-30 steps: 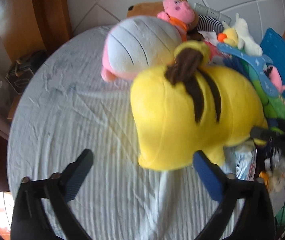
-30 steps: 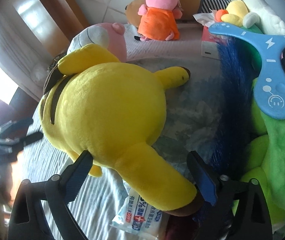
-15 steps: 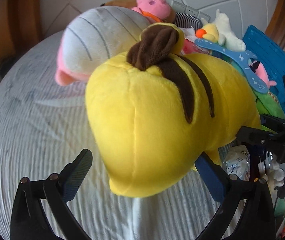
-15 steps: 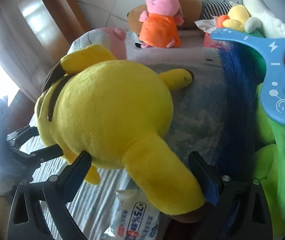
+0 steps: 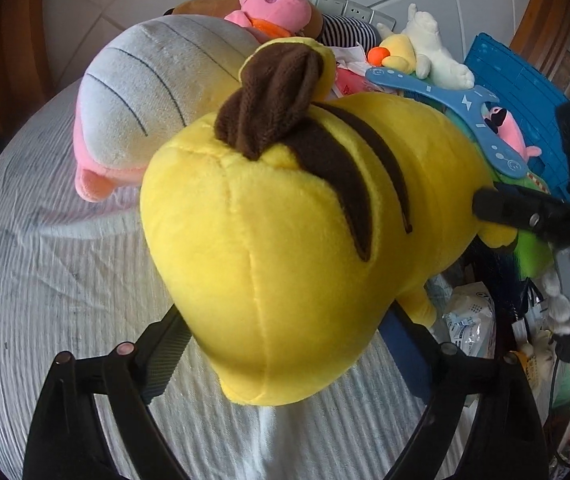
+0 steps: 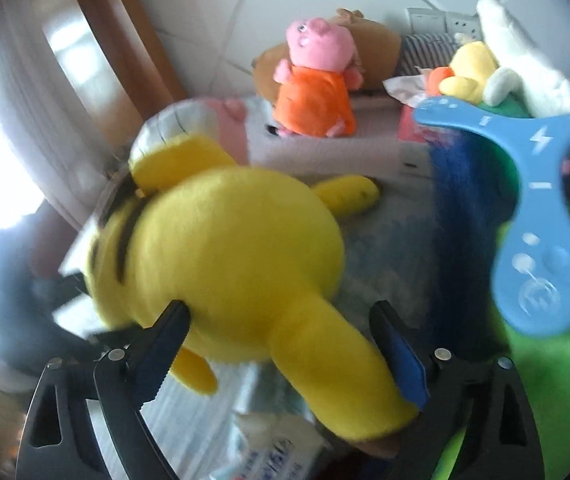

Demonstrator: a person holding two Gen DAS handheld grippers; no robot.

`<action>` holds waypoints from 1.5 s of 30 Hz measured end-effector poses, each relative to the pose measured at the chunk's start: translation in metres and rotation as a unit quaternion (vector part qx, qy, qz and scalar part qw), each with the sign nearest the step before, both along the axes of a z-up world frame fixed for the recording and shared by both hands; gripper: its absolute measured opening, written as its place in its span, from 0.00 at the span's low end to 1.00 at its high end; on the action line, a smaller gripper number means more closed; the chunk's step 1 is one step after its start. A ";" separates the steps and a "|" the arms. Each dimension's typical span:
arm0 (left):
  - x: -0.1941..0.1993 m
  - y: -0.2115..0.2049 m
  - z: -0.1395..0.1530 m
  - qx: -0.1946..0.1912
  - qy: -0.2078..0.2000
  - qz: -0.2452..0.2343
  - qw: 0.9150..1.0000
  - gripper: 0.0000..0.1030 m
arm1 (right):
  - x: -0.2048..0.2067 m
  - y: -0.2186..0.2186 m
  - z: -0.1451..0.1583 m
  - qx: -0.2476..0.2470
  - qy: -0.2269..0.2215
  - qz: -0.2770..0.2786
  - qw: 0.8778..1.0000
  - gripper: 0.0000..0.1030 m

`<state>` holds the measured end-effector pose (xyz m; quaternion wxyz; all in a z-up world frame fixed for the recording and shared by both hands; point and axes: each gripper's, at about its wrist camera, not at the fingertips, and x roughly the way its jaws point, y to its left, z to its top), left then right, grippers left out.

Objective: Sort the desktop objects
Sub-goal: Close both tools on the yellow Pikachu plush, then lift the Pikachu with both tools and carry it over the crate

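A big yellow plush with brown stripes (image 5: 293, 240) lies on the white cloth-covered table (image 5: 45, 280). My left gripper (image 5: 285, 344) is open, its fingers on either side of the plush's near end. My right gripper (image 6: 281, 344) is open around the plush's yellow tail (image 6: 345, 368) at the other end; the plush body (image 6: 225, 256) fills the middle of that view. The right gripper's finger also shows in the left wrist view (image 5: 525, 216), against the plush's far side.
A pink-and-grey plush (image 5: 153, 96) lies behind the yellow one. A pink pig in orange (image 6: 317, 92), a yellow duck (image 6: 469, 68), a white plush (image 6: 525, 68), a blue boomerang toy (image 6: 537, 216), a green plush (image 6: 557, 380) and a blue crate (image 5: 525, 96) crowd the right. A wipes packet (image 5: 469, 320) lies near the plush.
My left gripper has moved forward until the yellow plush's end sits between its fingers. My right gripper has closed in on the tail.
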<state>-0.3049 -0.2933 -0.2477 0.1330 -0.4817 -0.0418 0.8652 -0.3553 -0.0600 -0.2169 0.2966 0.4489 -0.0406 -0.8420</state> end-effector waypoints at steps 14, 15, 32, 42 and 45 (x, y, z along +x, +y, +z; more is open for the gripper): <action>-0.015 0.004 -0.006 0.007 0.014 0.005 1.000 1.00 | -0.037 -0.016 -0.028 -0.058 -0.073 0.000 0.996 1.00; -0.016 0.005 -0.007 0.006 0.015 0.004 1.000 1.00 | -0.038 -0.016 -0.031 -0.065 -0.080 -0.003 0.995 1.00; 0.023 0.017 0.088 -0.009 0.066 -0.014 0.998 0.87 | 0.014 -0.007 0.055 -0.082 0.001 -0.016 0.996 0.88; 0.038 0.068 0.155 -0.004 0.118 -0.083 0.990 0.87 | 0.072 0.040 0.134 -0.062 0.072 -0.078 0.992 0.88; 0.042 0.086 0.172 -0.003 0.134 -0.109 0.985 0.87 | 0.094 0.058 0.154 -0.063 0.093 -0.105 0.988 0.88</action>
